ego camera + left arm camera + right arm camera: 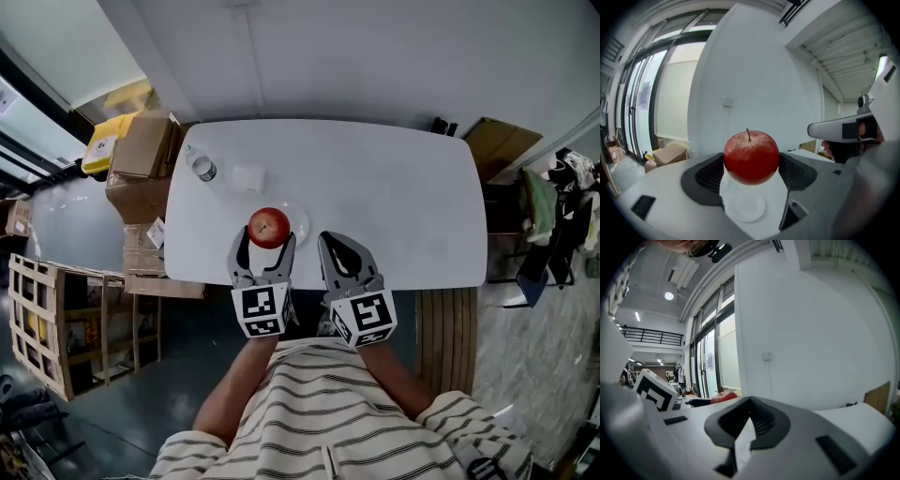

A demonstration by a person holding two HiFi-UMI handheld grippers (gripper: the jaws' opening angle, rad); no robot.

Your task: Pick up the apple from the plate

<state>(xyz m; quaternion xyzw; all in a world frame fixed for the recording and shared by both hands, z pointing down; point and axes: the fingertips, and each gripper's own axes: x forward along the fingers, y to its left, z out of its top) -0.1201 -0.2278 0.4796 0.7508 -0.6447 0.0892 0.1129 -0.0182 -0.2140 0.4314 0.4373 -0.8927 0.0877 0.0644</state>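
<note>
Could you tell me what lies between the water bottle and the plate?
A small white box sits between water bottle and plate, in the head view.

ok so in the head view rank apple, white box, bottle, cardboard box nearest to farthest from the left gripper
1. apple, between the left gripper jaws
2. white box, just beyond, on the table
3. bottle, farther back-left
4. cardboard box, past the table's left edge
</note>
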